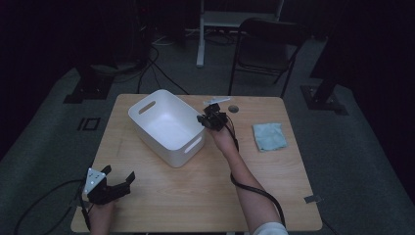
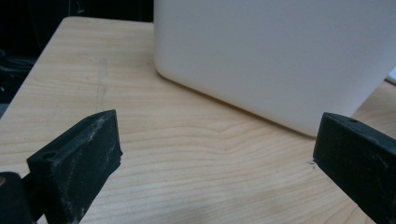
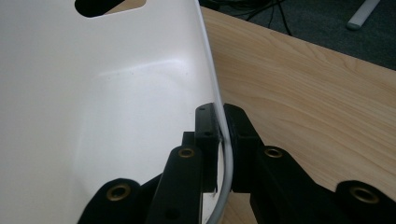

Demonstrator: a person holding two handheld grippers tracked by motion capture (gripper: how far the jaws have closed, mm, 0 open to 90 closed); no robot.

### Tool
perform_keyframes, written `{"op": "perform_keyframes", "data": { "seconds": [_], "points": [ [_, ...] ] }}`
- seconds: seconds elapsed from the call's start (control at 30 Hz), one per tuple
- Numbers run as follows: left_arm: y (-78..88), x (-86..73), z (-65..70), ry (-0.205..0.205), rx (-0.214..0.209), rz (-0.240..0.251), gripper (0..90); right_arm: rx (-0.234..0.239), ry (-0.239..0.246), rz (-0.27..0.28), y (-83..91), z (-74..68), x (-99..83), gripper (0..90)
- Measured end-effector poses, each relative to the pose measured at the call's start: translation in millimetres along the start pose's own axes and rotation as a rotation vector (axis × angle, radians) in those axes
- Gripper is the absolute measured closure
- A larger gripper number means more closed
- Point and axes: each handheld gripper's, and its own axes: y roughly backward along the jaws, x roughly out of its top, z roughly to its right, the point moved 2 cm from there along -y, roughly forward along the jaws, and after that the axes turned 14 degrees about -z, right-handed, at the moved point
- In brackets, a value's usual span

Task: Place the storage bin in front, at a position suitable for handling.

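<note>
Here, white bin (image 1: pixel 166 126) lay mid-table, long axis diagonal from far left to near right, opening upward. Right gripper (image 1: pixel 204 120) was clamped on bin's far-right rim (image 3: pixel 219 126), one jaw inside, one outside. Left gripper (image 1: pixel 119 180) rested near table's front-left corner, jaws wide apart, holding nothing. Bin's far side was dim; cloth (image 1: pixel 269 136) lay well right.

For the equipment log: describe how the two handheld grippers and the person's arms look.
Both are black two-jaw tools. The left gripper carries a grey three-cornered plate with small dots; its jaws have scuffed block-shaped pads. The right gripper has brass-coloured rivets on black linkages. A black cable trails along the forearm to a white sleeve.
</note>
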Motion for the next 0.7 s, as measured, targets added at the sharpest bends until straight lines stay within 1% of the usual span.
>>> {"op": "perform_keyframes", "data": {
  "seconds": [0.07,0.1,0.13,0.17,0.2,0.23,0.27,0.33,0.37,0.47,0.53,0.57,0.6,0.67,0.7],
  "points": [
    [0.0,0.0,0.0,0.016,-0.01,-0.006,1.1,0.0,0.008,-0.004,0.9,-0.2,-0.7,85.3],
    [0.0,0.0,0.0,0.016,-0.01,-0.006,1.1,0.0,0.008,-0.004,0.9,-0.2,-0.7,85.3],
    [-0.2,-0.1,0.0,0.023,-0.02,-0.013,1.1,0.001,0.008,-0.004,1.3,-0.3,-1.1,85.4],
    [-0.8,-0.1,0.3,0.035,-0.032,-0.03,1.2,0.002,0.011,-0.004,1.6,-0.1,-1.5,85.4],
    [-2.3,-0.9,0.5,0.04,-0.032,-0.07,1.1,0.007,0.009,-0.004,2.5,-0.1,-2.6,85.3],
    [-2.5,-1.2,0.6,0.043,-0.02,-0.084,1.6,0.009,0.008,-0.004,3.0,-0.1,-3.2,85.3],
    [-2.5,-1.2,0.6,0.043,-0.02,-0.084,4.4,0.009,0.008,-0.004,3.0,-0.1,-3.2,85.3],
    [-2.8,-1.6,0.4,0.054,-0.014,-0.097,4.5,0.01,0.012,-0.004,4.1,0.1,-4.8,85.3],
    [-1.9,-1.4,0.5,0.058,-0.018,-0.088,4.5,0.012,0.014,-0.003,4.7,0.2,-5.7,85.3],
    [0.3,-0.2,2.1,0.05,-0.016,-0.074,4.5,0.022,0.014,0.002,7.7,1.1,-10.2,85.2],
    [0.9,0.2,3.3,0.048,-0.021,-0.075,4.5,0.024,0.015,0.002,8.3,1.3,-10.9,85.1],
    [0.9,0.3,5.6,0.037,-0.02,-0.08,4.5,0.03,0.016,0.003,10.0,1.4,-13.4,85.1],
    [0.9,0.3,5.6,0.037,-0.02,-0.08,4.5,0.03,0.018,0.004,10.8,1.3,-14.5,85.1],
    [0.8,0.7,8.2,0.028,-0.036,-0.081,4.4,0.032,0.019,0.004,12.3,1.0,-16.5,85.1],
    [0.8,0.7,8.2,0.028,-0.036,-0.081,4.4,0.032,0.022,0.003,13.2,0.9,-17.8,85.2]
  ]
}}
